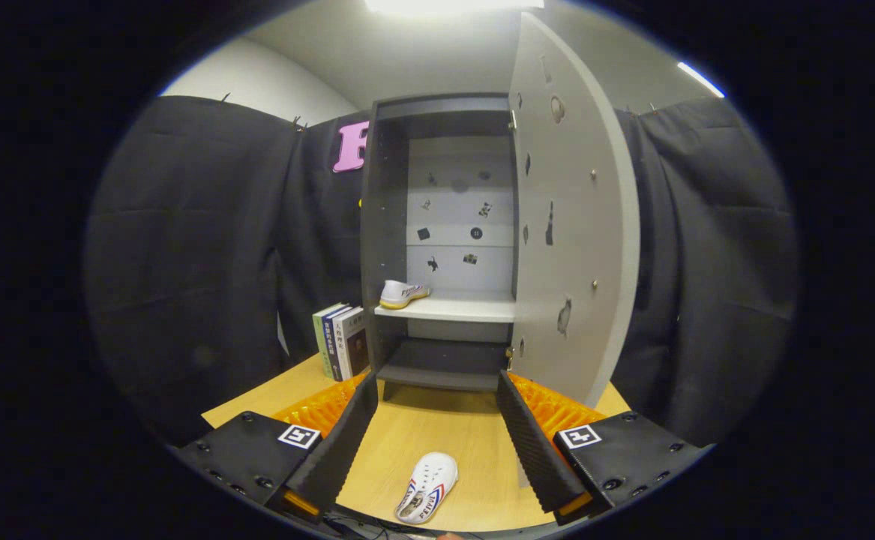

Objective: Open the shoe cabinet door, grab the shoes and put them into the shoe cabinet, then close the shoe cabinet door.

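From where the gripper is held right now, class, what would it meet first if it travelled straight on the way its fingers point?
Probably the shoe cabinet: the open gripper points at its open front, around the lower shelf. The shoe on the table lies low between the fingers, likely beneath that line. The door stands open alongside. Depth is uncertain.

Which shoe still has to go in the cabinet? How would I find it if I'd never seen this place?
Start at the tall grey shoe cabinet with its door swung open. Come forward over the wooden table to the open gripper: a white shoe lies on the table between its fingers, touching neither. Unlike the other shoe, up on the cabinet shelf, this one lies on its side, striped.
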`<state>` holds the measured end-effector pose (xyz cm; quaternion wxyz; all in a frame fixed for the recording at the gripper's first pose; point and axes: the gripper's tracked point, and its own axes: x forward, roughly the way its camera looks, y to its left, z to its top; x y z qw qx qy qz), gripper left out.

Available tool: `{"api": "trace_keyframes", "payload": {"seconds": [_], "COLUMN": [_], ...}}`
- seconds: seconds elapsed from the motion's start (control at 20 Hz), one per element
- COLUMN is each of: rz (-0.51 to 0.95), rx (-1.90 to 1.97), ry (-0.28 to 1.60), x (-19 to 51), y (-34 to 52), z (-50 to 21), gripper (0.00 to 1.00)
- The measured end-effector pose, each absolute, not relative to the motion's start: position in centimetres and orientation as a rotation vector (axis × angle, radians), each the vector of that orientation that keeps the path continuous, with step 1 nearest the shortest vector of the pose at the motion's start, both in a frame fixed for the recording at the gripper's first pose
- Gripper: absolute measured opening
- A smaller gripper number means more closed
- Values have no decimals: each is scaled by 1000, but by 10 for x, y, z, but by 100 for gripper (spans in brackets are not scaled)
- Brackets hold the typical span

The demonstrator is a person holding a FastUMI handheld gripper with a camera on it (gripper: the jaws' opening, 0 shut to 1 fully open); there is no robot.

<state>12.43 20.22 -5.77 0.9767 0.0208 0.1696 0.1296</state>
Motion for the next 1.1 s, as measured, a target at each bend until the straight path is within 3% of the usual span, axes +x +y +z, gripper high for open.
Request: {"api": "trace_keyframes", "payload": {"seconds": [0.65, 1.1], "rz": [279, 318], "rx": [89, 47], "ry": [714, 892], "x": [130, 127], "y": [240, 259], "z": [-236, -320], "gripper": [98, 98]}}
